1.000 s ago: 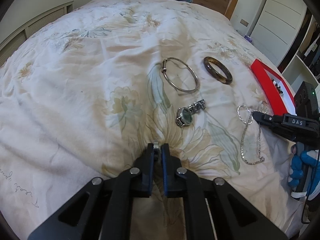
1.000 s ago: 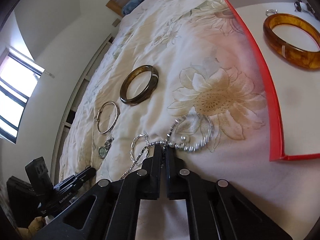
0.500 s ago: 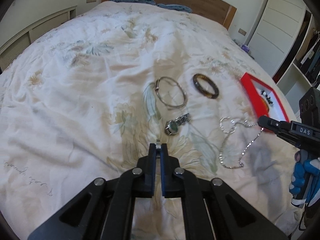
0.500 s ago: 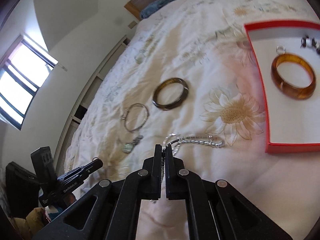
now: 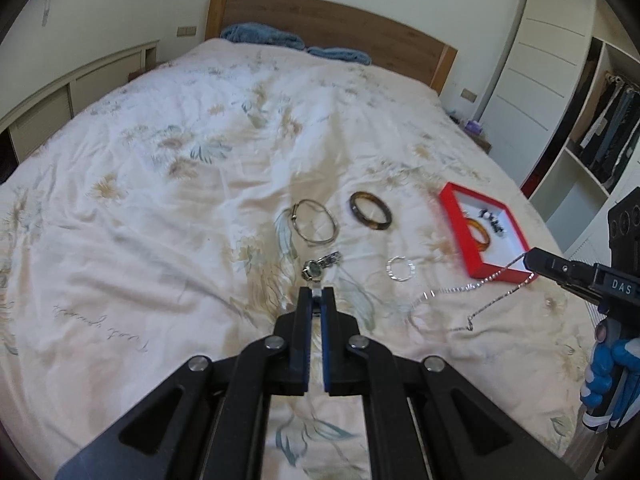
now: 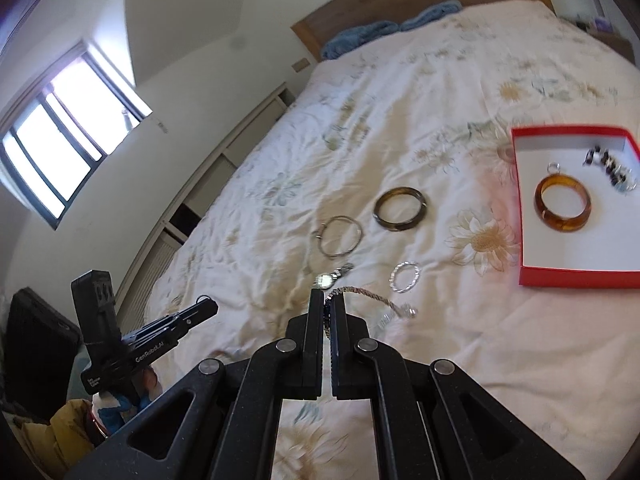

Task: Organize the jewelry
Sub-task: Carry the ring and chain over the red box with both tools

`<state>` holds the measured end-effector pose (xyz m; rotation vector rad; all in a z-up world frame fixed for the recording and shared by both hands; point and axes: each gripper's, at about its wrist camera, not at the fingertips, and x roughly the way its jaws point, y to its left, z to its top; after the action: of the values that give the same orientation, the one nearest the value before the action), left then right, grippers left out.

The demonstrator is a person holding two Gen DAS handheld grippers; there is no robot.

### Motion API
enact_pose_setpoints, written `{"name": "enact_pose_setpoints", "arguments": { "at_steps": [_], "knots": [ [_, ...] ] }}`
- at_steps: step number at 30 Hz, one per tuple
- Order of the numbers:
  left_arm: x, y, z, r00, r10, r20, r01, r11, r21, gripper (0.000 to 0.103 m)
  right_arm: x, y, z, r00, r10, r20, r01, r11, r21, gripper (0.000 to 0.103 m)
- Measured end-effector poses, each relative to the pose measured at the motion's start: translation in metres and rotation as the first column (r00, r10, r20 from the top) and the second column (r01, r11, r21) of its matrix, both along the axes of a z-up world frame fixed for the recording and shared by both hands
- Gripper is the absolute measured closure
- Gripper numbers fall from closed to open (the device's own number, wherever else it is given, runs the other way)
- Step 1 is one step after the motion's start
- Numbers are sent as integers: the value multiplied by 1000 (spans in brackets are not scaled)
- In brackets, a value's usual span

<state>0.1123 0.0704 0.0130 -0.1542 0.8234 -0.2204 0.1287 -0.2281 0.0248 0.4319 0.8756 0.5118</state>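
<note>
The right claw (image 5: 534,259) has lifted the silver chain necklace (image 5: 472,289) off the bed (image 5: 160,208); 1 second ago it lay beside the twisted silver ring (image 5: 401,269), which stays behind. The claw is clamped on the chain's top, the rest dangling below and just short of the red box (image 5: 478,266), so placing it there looks next. The left claw (image 5: 316,292) is closed, empty, near the watch (image 5: 319,266).

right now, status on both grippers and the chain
Right hand-held gripper shut on thin silver chain necklace, lifted beside red jewelry box. Left hand-held gripper shut, empty, over bed. Nothing between necklace and box.
</note>
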Motion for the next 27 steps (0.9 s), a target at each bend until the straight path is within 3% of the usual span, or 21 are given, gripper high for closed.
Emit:
{"name": "enact_pose_setpoints", "arguments": {
  "at_steps": [7, 16, 21, 27],
  "knots": [
    [-40, 1, 35, 997, -19, 68, 19, 1000, 7, 100, -45, 2, 40, 997, 3, 76, -1, 1000, -26, 100],
    [-78, -4, 70, 992, -41, 124, 38, 999, 20, 100, -95, -19, 69, 988, -32, 152, 36, 999, -20, 100],
    [-83, -25, 82, 987, -80, 138, 78, 997, 20, 100, -112, -41, 74, 983, -68, 168, 71, 997, -12, 100],
    [-62, -74, 84, 977, -169, 128, 166, 986, 28, 100, -110, -80, 77, 975, -135, 175, 141, 990, -19, 100]
  ]
}}
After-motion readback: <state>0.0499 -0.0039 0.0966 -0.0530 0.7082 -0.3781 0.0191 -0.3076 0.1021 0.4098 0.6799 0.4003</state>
